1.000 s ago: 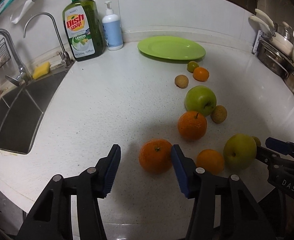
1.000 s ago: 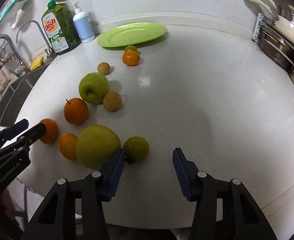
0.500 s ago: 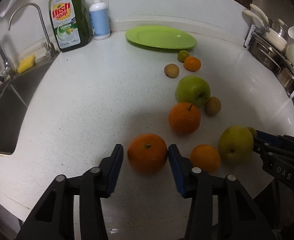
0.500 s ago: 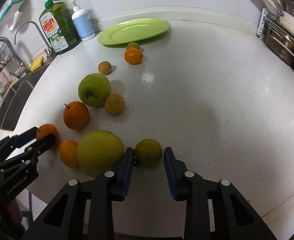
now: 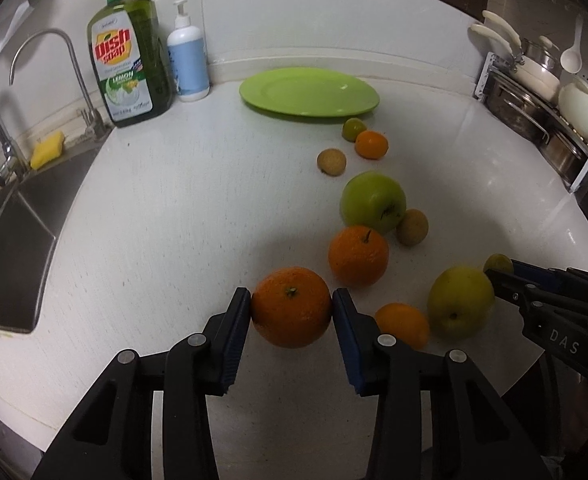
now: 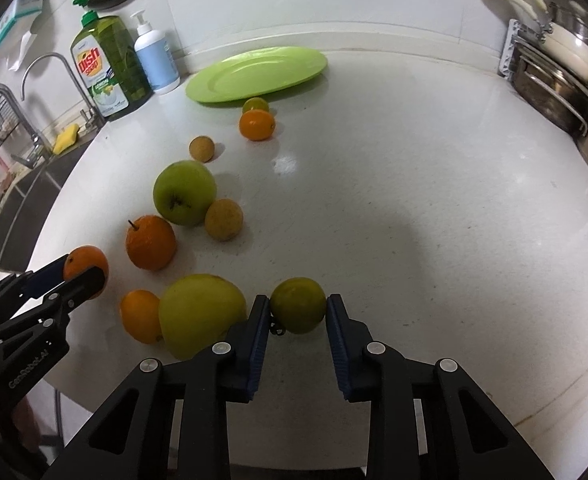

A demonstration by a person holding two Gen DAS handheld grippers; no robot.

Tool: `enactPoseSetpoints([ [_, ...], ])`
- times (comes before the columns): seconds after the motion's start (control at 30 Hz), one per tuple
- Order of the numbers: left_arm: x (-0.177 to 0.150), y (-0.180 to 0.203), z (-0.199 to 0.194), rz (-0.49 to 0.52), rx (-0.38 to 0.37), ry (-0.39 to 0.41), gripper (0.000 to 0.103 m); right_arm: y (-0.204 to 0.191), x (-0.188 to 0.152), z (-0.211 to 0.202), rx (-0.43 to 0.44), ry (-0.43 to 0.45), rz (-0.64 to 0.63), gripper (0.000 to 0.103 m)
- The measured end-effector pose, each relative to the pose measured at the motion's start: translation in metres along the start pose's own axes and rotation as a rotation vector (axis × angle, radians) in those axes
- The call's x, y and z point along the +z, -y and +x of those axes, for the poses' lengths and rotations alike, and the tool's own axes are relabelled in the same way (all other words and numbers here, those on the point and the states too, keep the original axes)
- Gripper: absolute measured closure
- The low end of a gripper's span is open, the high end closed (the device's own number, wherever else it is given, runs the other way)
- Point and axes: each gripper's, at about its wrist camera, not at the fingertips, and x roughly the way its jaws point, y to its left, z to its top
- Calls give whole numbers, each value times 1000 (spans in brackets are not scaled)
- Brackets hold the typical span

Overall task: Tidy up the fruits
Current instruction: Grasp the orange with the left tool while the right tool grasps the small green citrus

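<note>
My left gripper (image 5: 292, 306) is shut on a large orange (image 5: 291, 307) on the white counter. My right gripper (image 6: 298, 307) is shut on a small green citrus (image 6: 298, 305). A yellow-green pear (image 6: 202, 314) lies against the right gripper's left finger. A small orange (image 5: 403, 325), a stemmed orange (image 5: 358, 255), a green apple (image 5: 373, 201), two brown round fruits (image 5: 412, 227) (image 5: 331, 162), a small tangerine (image 5: 371, 144) and a small lime (image 5: 353, 129) trail back to an empty green plate (image 5: 309, 95).
A sink (image 5: 10, 240) with taps lies left. A dish soap bottle (image 5: 128, 66) and a pump bottle (image 5: 188, 66) stand at the back left. A rack of pans (image 5: 542, 112) lines the right edge. The counter's front edge is close below both grippers.
Both grippers moved forward and closed: the left onto the large orange, the right onto the small green citrus.
</note>
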Motion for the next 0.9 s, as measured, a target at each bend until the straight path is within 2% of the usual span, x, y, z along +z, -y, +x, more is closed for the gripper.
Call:
enactPoseSetpoints([
  [0.17,6,-2,-3,22,-15,22,61,-3,2,-7,-16,18,17,73],
  [0.47,30,-11,-13,101,-51,85,61,-17,15,-27,-63,101,45,73],
  [0.73,54,-32,-23,157,-86,141,61,-40,28,-33,-60,176,84,73],
  [0.9,69,-35,-27,151,-110,173,61,-55,40,-36,-46,216,59,73],
])
